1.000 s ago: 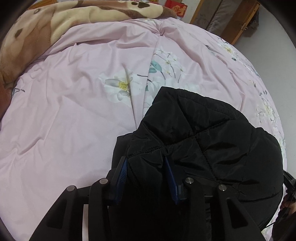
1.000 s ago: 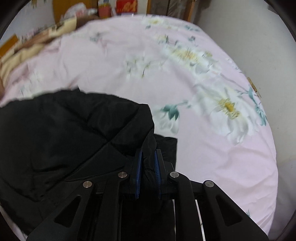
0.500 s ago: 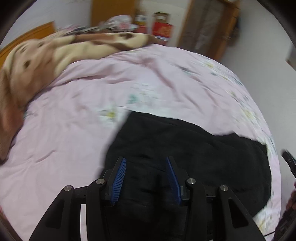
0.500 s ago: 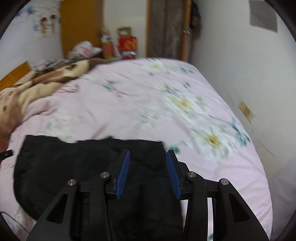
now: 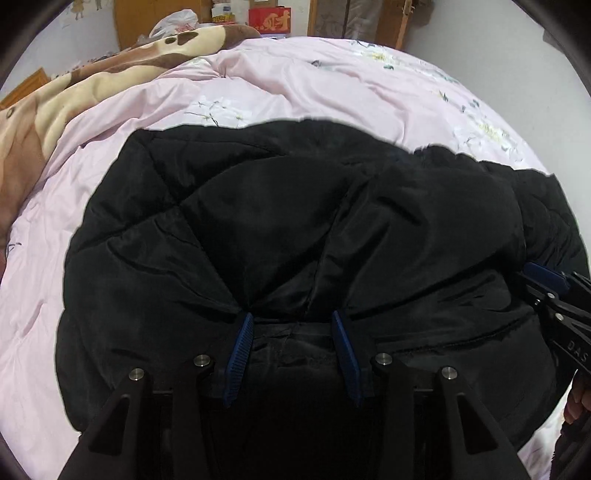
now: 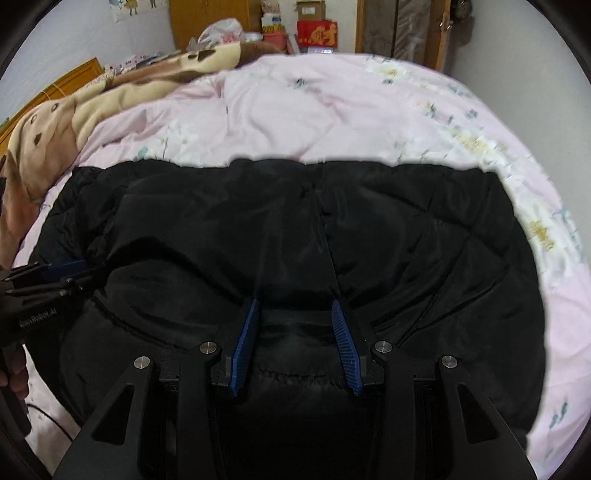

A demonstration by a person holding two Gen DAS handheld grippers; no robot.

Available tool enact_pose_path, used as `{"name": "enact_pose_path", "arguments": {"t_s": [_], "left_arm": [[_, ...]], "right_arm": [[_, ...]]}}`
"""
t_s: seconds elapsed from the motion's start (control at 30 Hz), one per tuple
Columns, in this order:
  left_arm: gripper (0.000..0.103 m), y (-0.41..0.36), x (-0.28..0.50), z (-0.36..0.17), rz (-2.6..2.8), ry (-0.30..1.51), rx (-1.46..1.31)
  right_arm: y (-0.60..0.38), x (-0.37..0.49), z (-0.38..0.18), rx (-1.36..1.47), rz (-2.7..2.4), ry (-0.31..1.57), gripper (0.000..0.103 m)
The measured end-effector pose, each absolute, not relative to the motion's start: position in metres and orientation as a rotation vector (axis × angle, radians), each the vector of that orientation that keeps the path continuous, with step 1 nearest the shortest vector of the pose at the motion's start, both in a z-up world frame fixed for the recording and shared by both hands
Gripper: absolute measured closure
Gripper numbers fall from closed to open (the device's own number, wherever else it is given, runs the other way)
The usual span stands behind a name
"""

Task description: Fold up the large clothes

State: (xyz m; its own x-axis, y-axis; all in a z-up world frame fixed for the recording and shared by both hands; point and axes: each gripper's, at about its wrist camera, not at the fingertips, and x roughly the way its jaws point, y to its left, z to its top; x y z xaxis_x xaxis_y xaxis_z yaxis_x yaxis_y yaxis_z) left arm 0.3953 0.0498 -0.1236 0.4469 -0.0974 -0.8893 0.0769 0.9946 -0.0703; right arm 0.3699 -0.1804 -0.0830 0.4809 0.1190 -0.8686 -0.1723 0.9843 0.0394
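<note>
The black quilted jacket (image 5: 280, 236) lies spread across the near part of the bed, on the pink floral duvet (image 5: 303, 77), its padded panels stitched in a diamond pattern and a stitched seam running along the near edge. It looks to be laid out broad and fairly flat so that a fold can be made across it, which I judge to be the step in hand.

The left gripper (image 5: 291, 332) sits low over the near edge of the jacket with its blue-padded fingers spread apart; black fabric shows in the gap between them, but the pads are not pinching it. The right gripper (image 6: 295, 325) is in the same state over its own part of the near edge, fingers wide, nothing clamped. Each gripper shows at the margin of the other's view, so the two are placed side by side along the same edge, probably to take hold at two spots and carry the edge over evenly.

White letters on the right gripper's body, seen from the left wrist view, read "DAS", with the rest cut off. On the left gripper, seen from the right wrist view, the lettering ends in "Robot AI"; its start is too blurred to read.

Beyond the jacket, a brown and cream plush blanket (image 6: 122, 92) is bunched at the far left of the bed. A red box (image 6: 317, 33) with gold characters stands against the far wall.
</note>
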Motion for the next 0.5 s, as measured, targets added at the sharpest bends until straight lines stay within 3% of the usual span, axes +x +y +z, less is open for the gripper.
{"name": "enact_pose_path", "arguments": {"t_s": [0.3, 0.5], "left_arm": [[0.059, 0.053, 0.399, -0.133, -0.095, 1.109, -0.085], [0.059, 0.073, 0.378, -0.09, -0.118, 1.071, -0.13]], "right_arm": [[-0.173, 0.381, -0.097, -0.071, 0.144, 1.079, 0.062], [-0.192, 0.358, -0.047, -0.034, 0.203, 1.009, 0.062]]}}
